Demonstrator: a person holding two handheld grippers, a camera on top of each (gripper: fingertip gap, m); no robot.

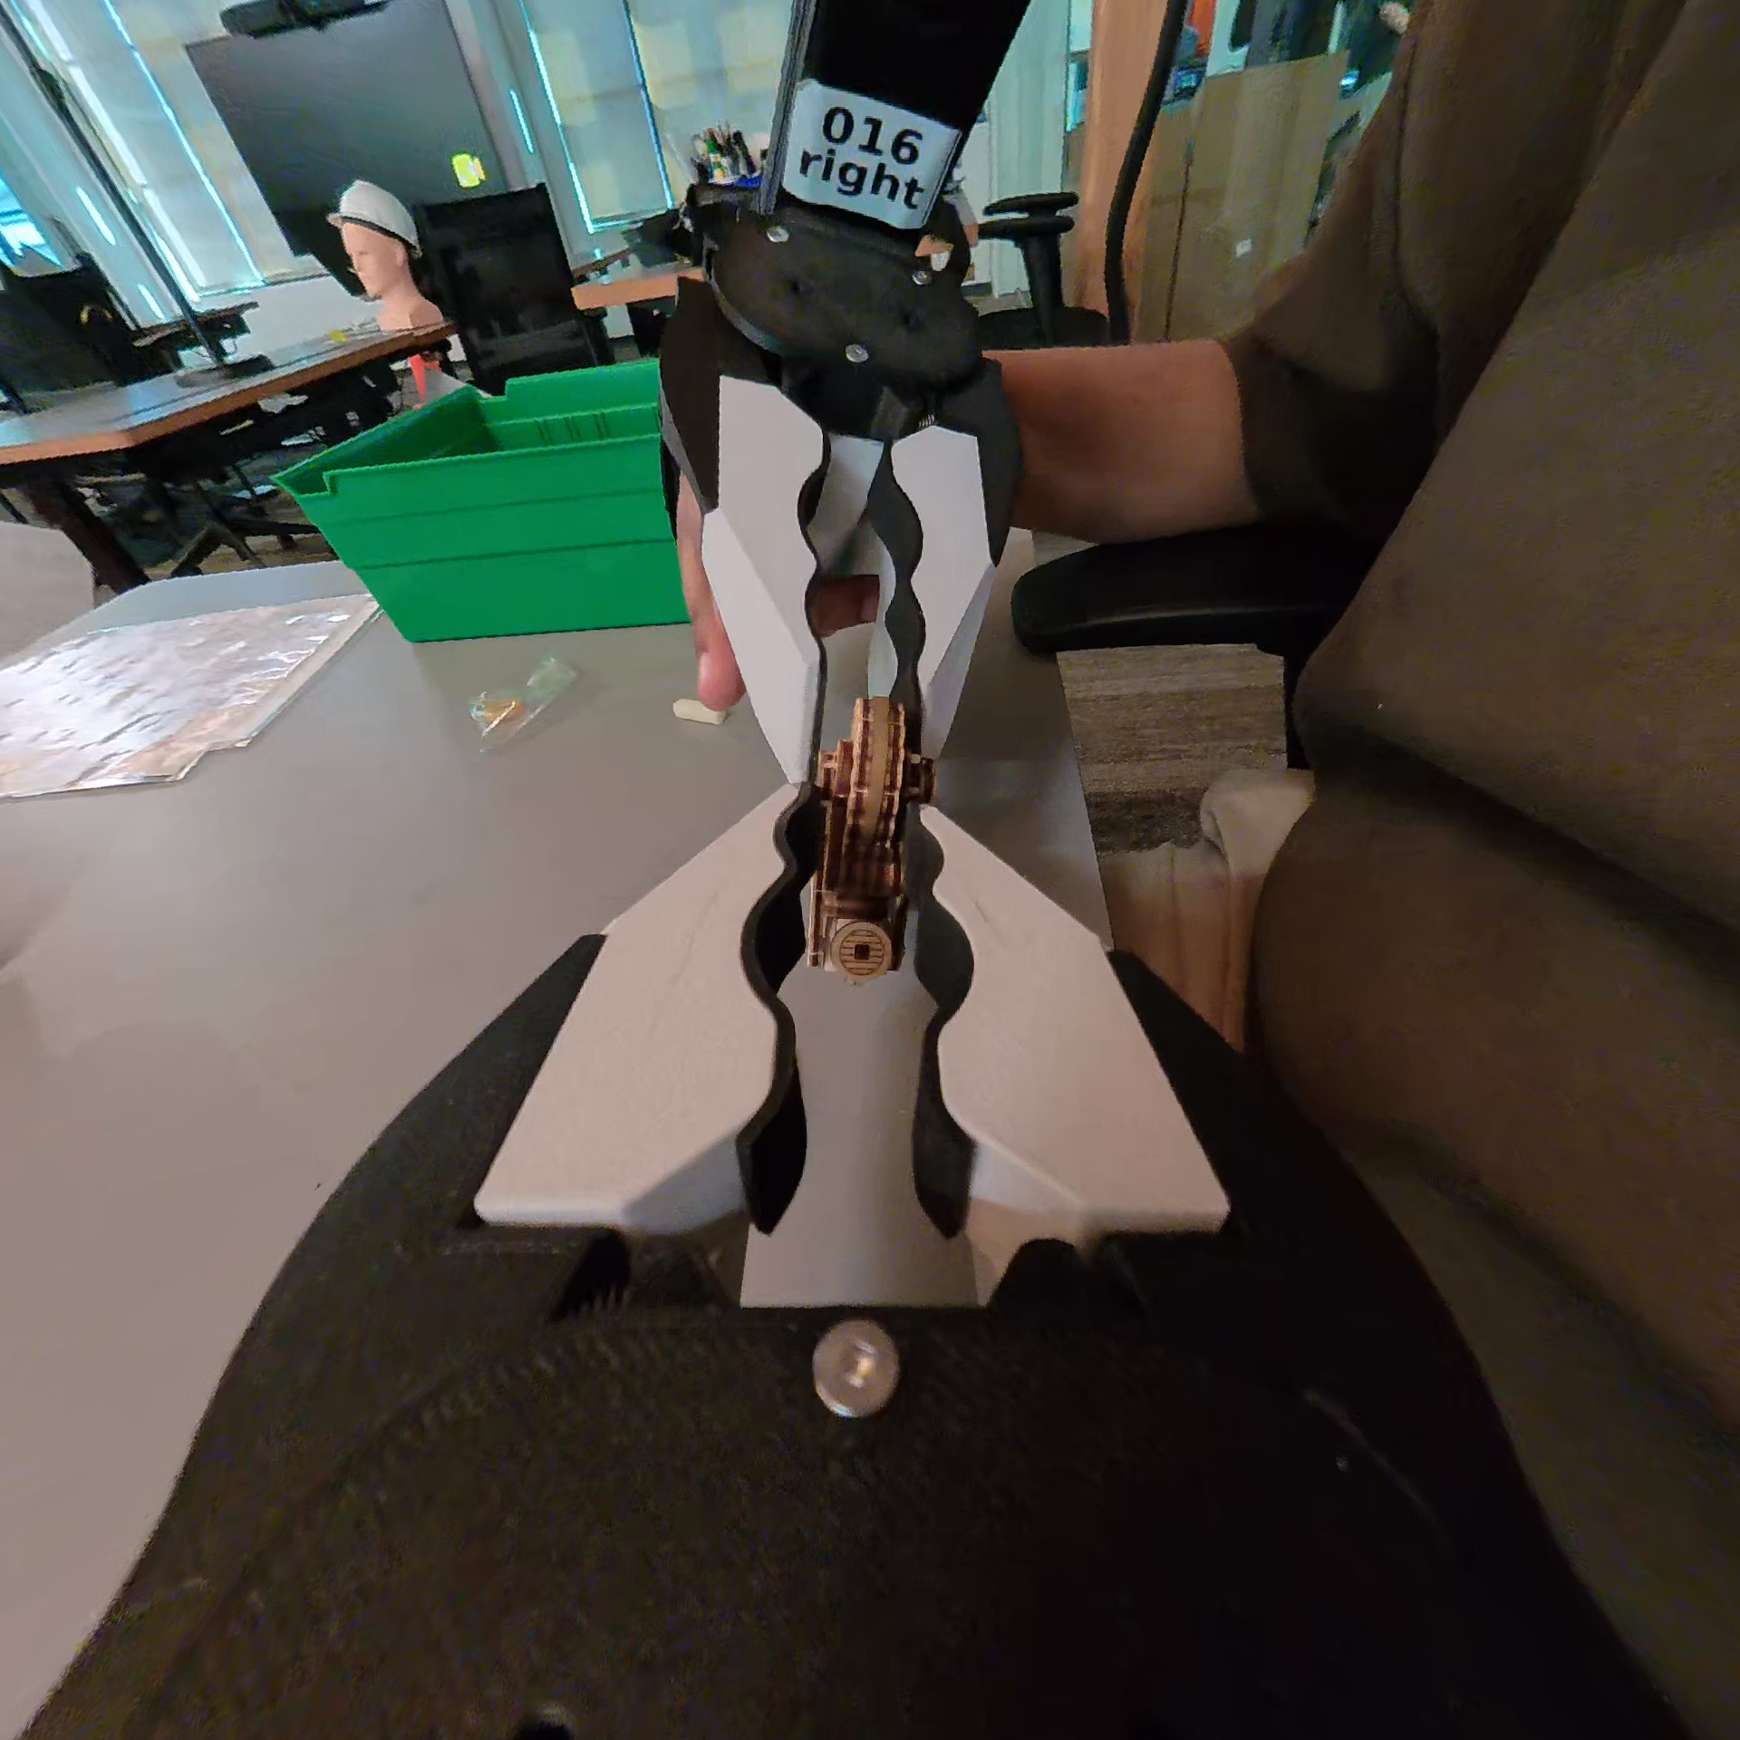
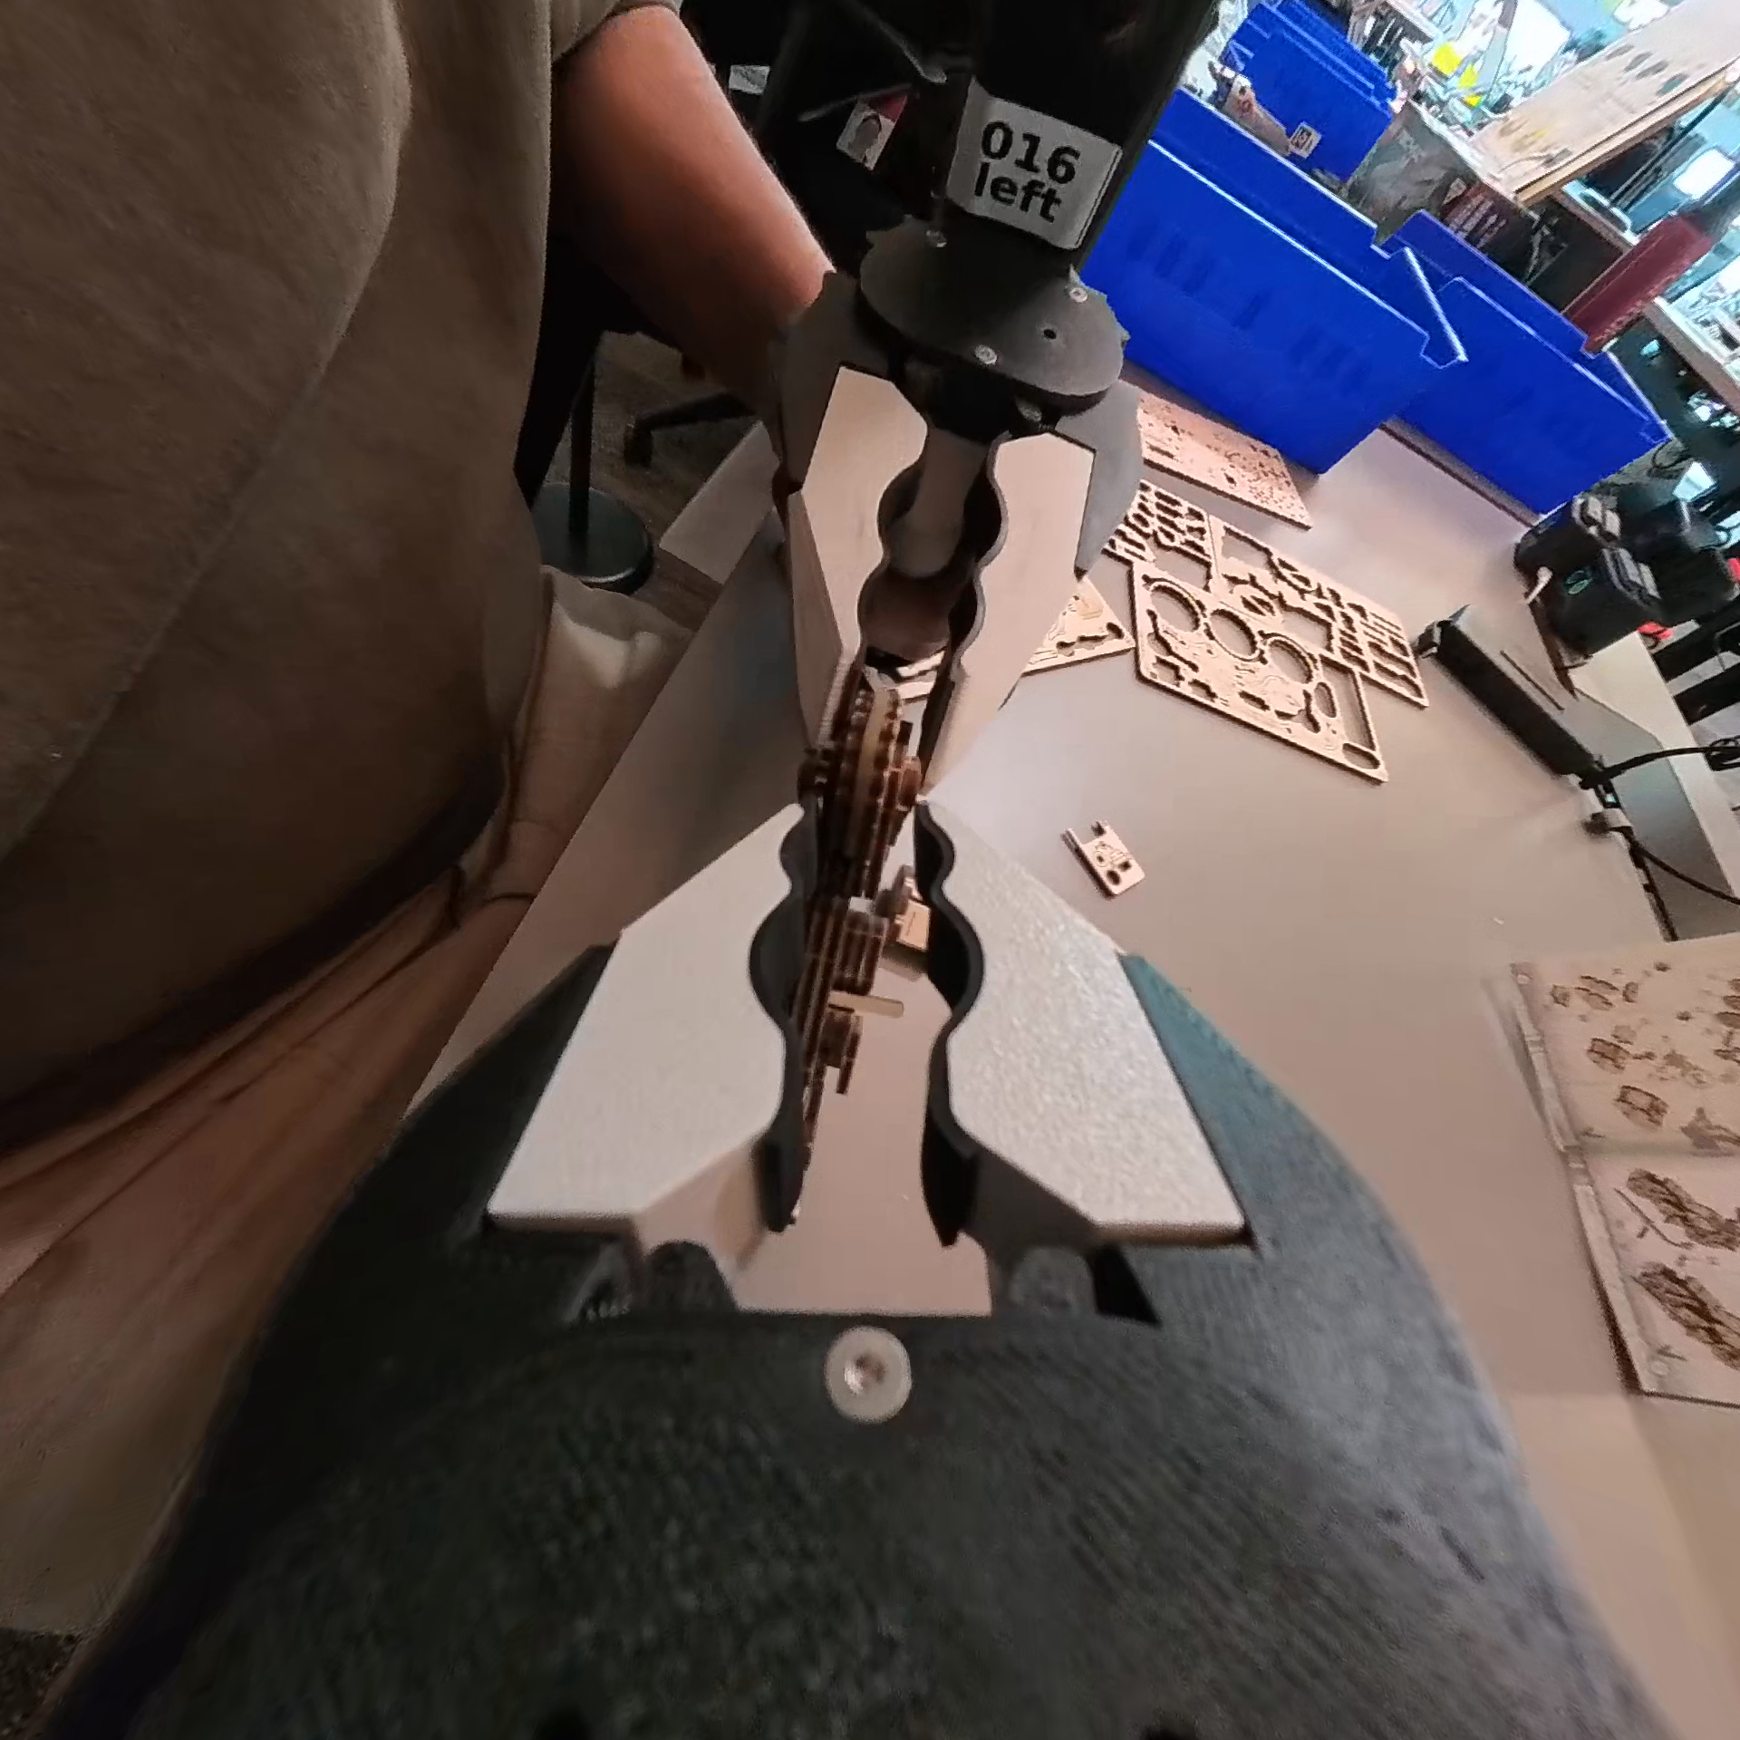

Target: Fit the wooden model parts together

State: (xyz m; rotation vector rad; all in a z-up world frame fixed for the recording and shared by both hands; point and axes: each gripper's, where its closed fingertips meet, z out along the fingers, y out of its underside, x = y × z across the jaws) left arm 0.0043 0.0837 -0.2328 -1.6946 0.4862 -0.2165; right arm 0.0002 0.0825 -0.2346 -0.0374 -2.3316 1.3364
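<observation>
Left wrist view sat on left gripper (image 1: pixel 861 800), looked forward along its fingers, over grey table (image 1: pixel 282 942) toward green bin (image 1: pixel 508 527) and office beyond. Right wrist view sat on right gripper (image 2: pixel 852 829), looked opposite way, tilted, over same table (image 2: pixel 1318 942) toward blue bins (image 2: pixel 1318 311). Cameras faced each other at close range. Shared: wooden model (image 1: pixel 861 847) (image 2: pixel 847 847) between fingertips, opposing gripper, person's torso at frame edge.

Grey table (image 2: pixel 1271 942) has cut-out wood sheets (image 2: pixel 1262 650), a loose wood piece (image 2: pixel 1103 859), blue bins (image 2: pixel 1318 311), a green bin (image 1: pixel 508 508), foil sheet (image 1: pixel 160 687), small baggie (image 1: pixel 518 706).
</observation>
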